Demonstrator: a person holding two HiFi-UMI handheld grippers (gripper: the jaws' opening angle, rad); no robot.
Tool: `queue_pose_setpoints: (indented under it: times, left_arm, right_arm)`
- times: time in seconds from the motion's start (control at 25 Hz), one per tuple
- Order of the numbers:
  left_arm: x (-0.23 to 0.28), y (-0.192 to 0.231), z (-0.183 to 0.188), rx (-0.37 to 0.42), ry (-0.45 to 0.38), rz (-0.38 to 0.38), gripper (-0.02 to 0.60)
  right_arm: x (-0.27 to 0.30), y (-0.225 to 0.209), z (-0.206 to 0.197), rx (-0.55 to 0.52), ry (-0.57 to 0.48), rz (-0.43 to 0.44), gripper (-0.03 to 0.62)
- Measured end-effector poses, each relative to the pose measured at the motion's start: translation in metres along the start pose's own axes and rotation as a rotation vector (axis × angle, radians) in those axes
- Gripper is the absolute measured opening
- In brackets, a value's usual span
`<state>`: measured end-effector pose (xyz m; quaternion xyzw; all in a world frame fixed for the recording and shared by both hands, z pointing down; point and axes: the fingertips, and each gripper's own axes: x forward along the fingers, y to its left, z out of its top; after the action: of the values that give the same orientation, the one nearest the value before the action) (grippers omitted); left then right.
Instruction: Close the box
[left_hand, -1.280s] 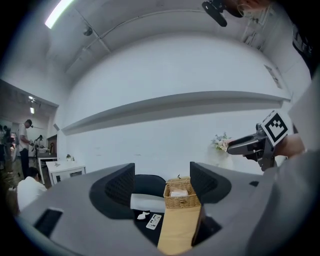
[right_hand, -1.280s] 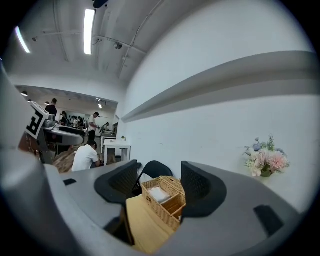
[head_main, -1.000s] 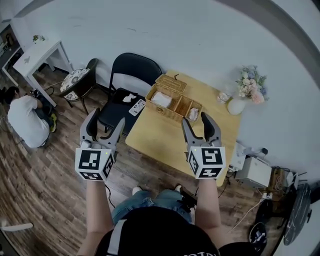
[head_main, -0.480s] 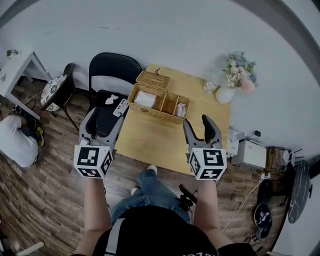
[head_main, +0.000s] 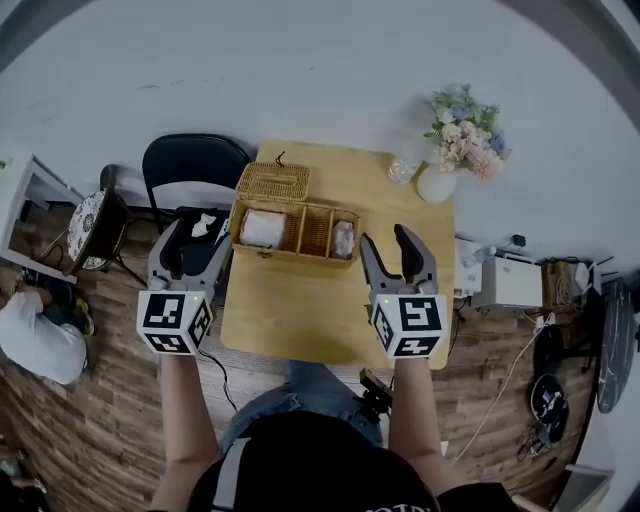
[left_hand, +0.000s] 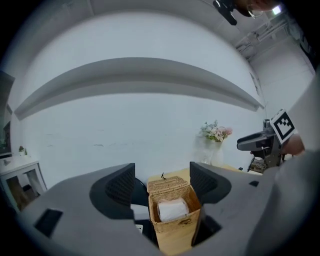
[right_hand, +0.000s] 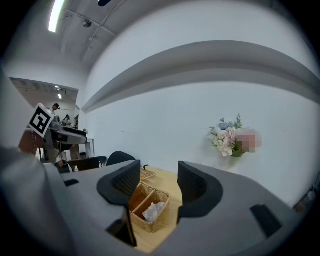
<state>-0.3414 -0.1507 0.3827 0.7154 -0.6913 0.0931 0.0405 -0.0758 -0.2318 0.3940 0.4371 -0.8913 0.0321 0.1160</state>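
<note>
Woven wicker box (head_main: 295, 228); smooth matt wood table (head_main: 300, 315).

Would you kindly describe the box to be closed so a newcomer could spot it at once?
Find the light wooden table against the white wall. At its far left, next to the black chair, lies a long wicker box with compartments, its woven lid flipped open toward the wall; it is the only woven thing there.

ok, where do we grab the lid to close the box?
Grip the lid at its free far edge, by the loop. It's flipped back behind the left end of the box, hinge toward us, so probably reach over from the left with the open left gripper, which is nearest.
</note>
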Motion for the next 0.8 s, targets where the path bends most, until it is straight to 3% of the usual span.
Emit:
queue_pose_setpoints:
  times: [0.16,0.36,0.44,0.6,0.8]
  left_arm:
    - [0.033,0.006,-0.009,-0.062,0.013,-0.041,0.347]
    - [0.071,0.019,-0.017,-0.304,0.011,-0.162,0.344]
    - [0.091,0.028,-0.019,-0.357,0.031,-0.221,0.339]
    - [0.134,0.045,-0.027,-0.371,0.116,-0.33,0.337]
    - [0.171,0.06,-0.056,-0.382,0.281,-0.443,0.337]
  right_arm:
    - [0.007,-0.017,-0.011,-0.004,0.037,-0.028,0.244]
    - [0.014,-0.022,-0.027,0.016,0.094,-0.057,0.244]
    - [0.022,-0.016,-0.032,0.024,0.117,-0.058,0.244]
    - [0.036,-0.005,-0.03,0.025,0.126,-0.095,0.244]
    - [0.046,0.008,-0.024,0.038,0.144,-0.151,0.244]
